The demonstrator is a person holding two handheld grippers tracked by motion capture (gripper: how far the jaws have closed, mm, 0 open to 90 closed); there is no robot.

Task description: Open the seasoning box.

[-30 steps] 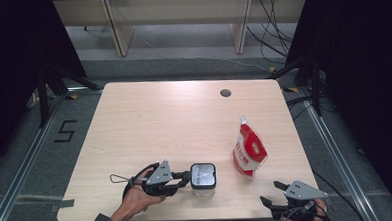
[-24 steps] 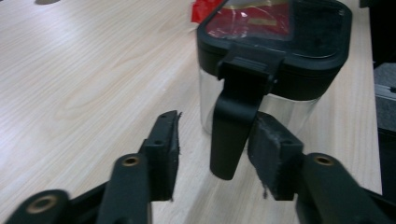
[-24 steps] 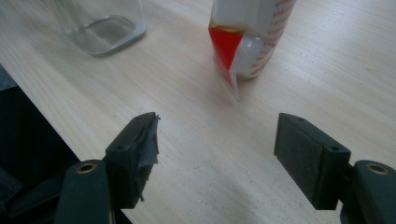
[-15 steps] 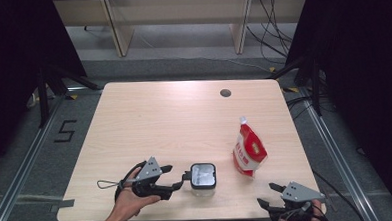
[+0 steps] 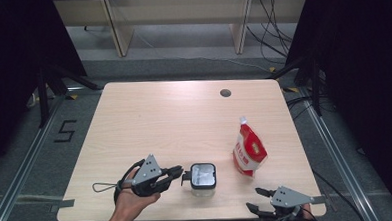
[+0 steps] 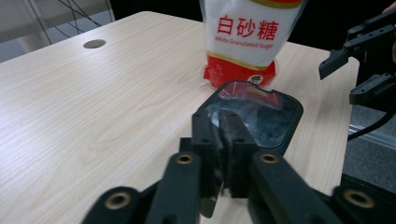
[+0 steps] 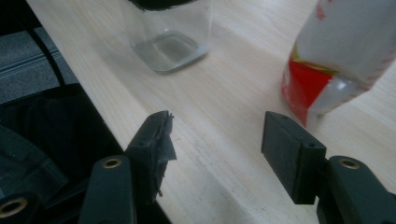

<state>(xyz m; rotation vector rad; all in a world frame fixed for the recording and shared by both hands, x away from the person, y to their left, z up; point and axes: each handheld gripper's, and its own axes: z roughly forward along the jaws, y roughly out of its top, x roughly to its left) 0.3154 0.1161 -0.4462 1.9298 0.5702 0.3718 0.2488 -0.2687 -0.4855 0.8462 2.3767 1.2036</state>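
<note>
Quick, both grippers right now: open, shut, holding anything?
Left gripper: jaws shut at the tab on the jar lid's edge; whether they pinch it can't be told.
Right gripper: open, holding nothing, jaws have just been closing.

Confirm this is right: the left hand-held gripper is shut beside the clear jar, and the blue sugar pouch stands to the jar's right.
Not quite: the sugar pouch is red and white, not blue, as the high view shows. The rest holds: the left hand-held gripper is shut beside the clear jar, with the pouch to the jar's right.
</note>
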